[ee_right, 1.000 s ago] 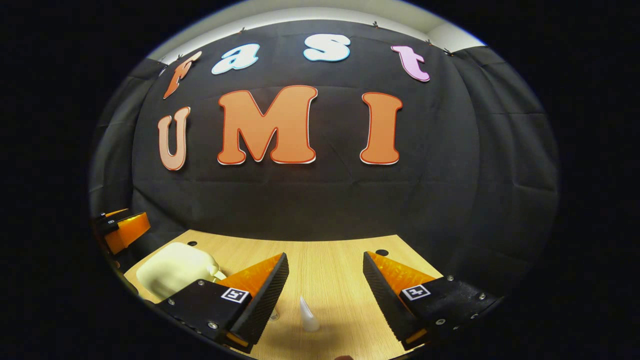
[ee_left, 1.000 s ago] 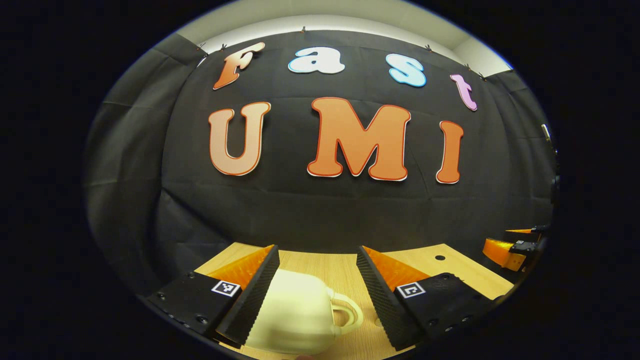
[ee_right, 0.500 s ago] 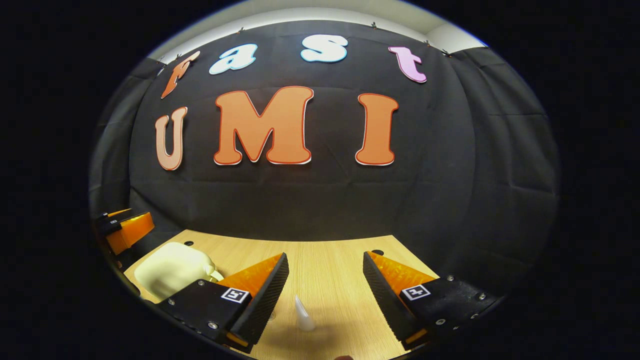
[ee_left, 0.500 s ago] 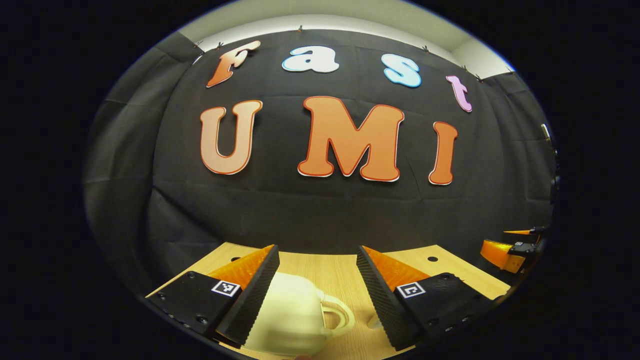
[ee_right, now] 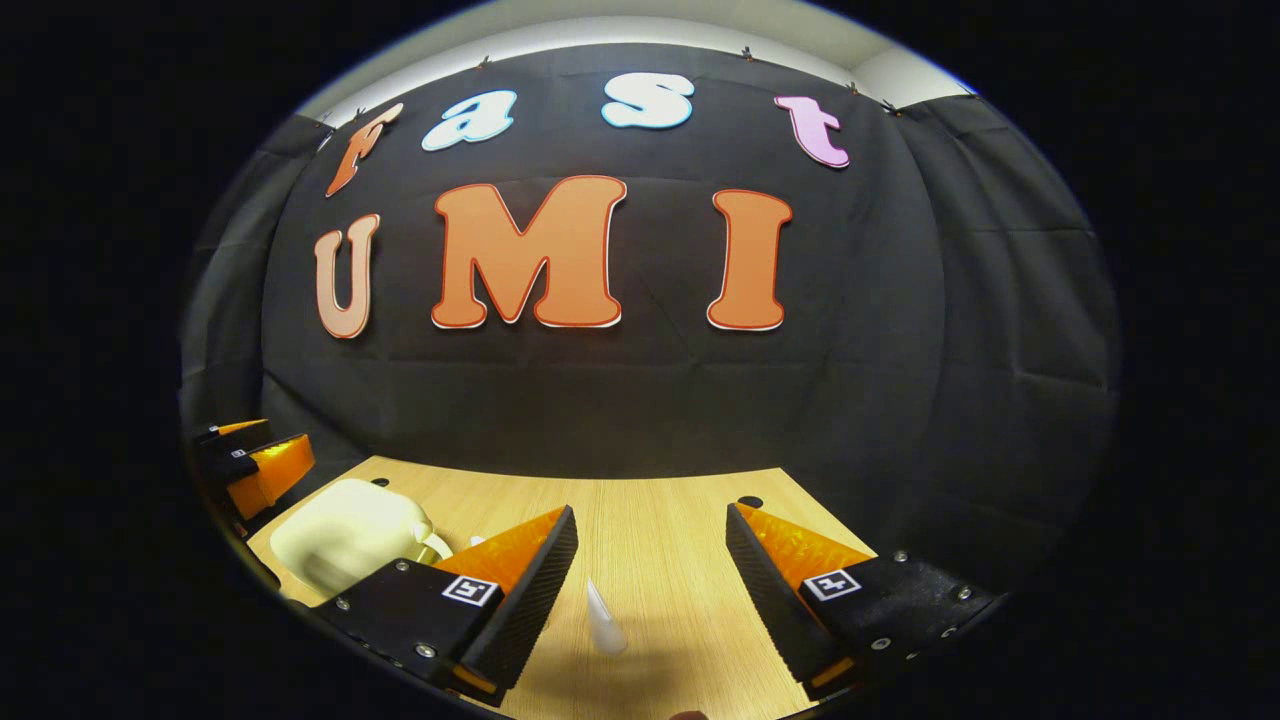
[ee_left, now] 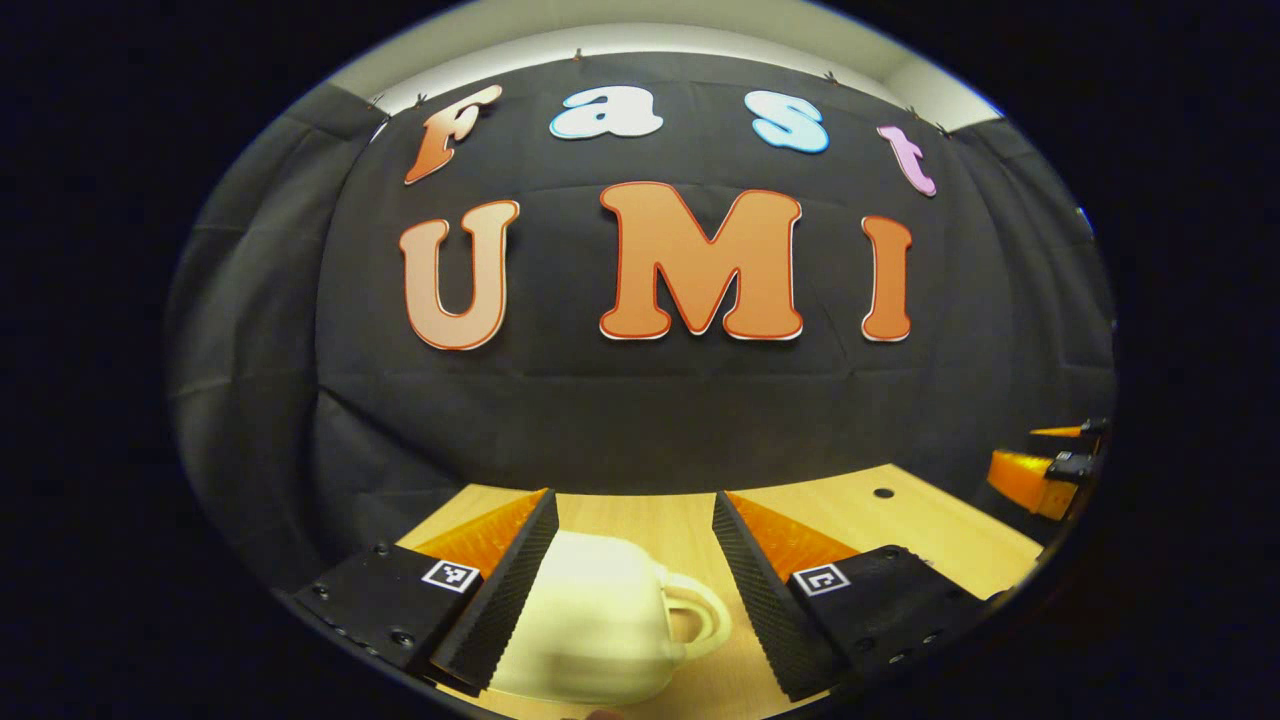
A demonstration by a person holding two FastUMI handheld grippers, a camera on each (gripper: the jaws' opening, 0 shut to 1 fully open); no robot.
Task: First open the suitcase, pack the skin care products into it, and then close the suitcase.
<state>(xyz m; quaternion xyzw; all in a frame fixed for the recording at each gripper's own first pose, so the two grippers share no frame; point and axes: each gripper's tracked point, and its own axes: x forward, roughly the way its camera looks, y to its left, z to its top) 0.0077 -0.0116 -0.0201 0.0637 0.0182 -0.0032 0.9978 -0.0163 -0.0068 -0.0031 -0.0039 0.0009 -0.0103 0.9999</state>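
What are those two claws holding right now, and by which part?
Nothing. Both stand open: the left gripper over the cream suitcase, the right gripper over a small white tube.

You see a wooden table (ee_right: 660,520) bearing a cream suitcase (ee_left: 600,620) and, well apart to its right, a small white tube (ee_right: 604,620).

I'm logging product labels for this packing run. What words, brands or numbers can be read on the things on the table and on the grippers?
Cream suitcase: no print visible.
White tube: too small to show any text.
Square markers on the left gripper and the right gripper: black-and-white patterns, no words.
No text on them can be read.
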